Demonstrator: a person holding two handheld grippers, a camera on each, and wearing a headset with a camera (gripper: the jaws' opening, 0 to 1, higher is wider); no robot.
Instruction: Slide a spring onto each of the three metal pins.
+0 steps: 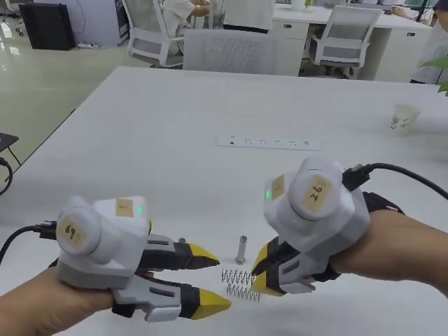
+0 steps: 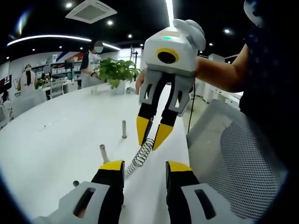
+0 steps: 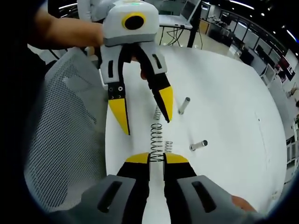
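Note:
My right gripper (image 3: 157,158) is shut on one end of a coil spring (image 3: 156,140), which sticks out toward my left gripper (image 3: 145,109). In the head view the right gripper (image 1: 257,276) holds this spring (image 1: 238,276) low over the white table, and a second spring (image 1: 243,292) lies just beside it. My left gripper (image 1: 220,282) is open, facing the spring's free end with nothing between its jaws. A short metal pin (image 1: 241,250) stands upright just behind the springs. From the left gripper view, three pins (image 2: 124,129) (image 2: 103,153) (image 2: 75,183) stand left of the held spring (image 2: 140,156).
A white power strip (image 1: 269,143) lies mid-table and a paper cup (image 1: 404,117) stands at the far right. Mesh office chairs (image 1: 231,50) and desks line the far edge. A grey mesh chair (image 2: 233,158) sits close to the table's near side.

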